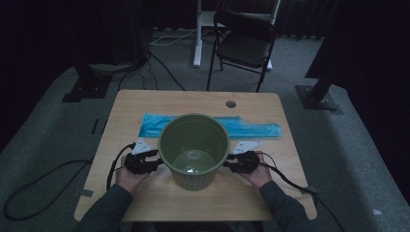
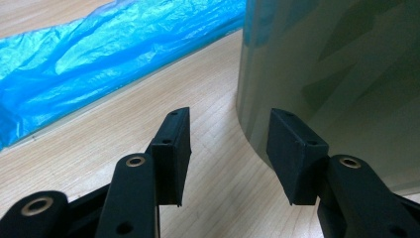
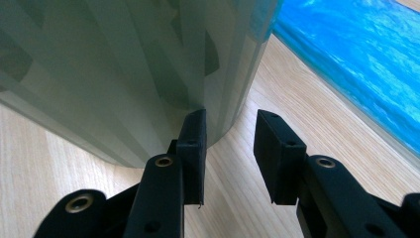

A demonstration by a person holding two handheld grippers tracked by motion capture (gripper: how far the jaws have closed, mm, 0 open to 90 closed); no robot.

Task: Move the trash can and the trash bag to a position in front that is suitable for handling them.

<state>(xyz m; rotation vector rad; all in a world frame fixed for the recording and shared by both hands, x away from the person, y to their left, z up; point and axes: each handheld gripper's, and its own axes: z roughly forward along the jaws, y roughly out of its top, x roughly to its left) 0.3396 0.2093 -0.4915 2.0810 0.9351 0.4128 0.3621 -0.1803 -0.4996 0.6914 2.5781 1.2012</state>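
A pale green ribbed bin [image 1: 193, 180] stands upright and empty in the middle of the wooden table [image 1: 145, 193]. A flat blue plastic bag [image 1: 256, 128] lies behind it. My left gripper [image 1: 157, 162] is at the bin's left side, low near the table, and open. In the left gripper view the left gripper [image 2: 230, 148] has only bare wood between its jaws; the bin wall [image 2: 337, 74] rises by one jaw and the bag [image 2: 99, 54] lies beyond. My right gripper [image 1: 227, 163] mirrors it at the bin's right side. That gripper [image 3: 230, 148] is open beside the wall [image 3: 124, 64], with the bag [image 3: 356, 54] behind.
A round cable hole [image 1: 230, 104] sits near the table's far edge. Beyond the table a black folding chair [image 1: 244, 46] stands on grey carpet, with cables and stand bases [image 1: 319, 99] around. Gripper cables trail off both sides of the table.
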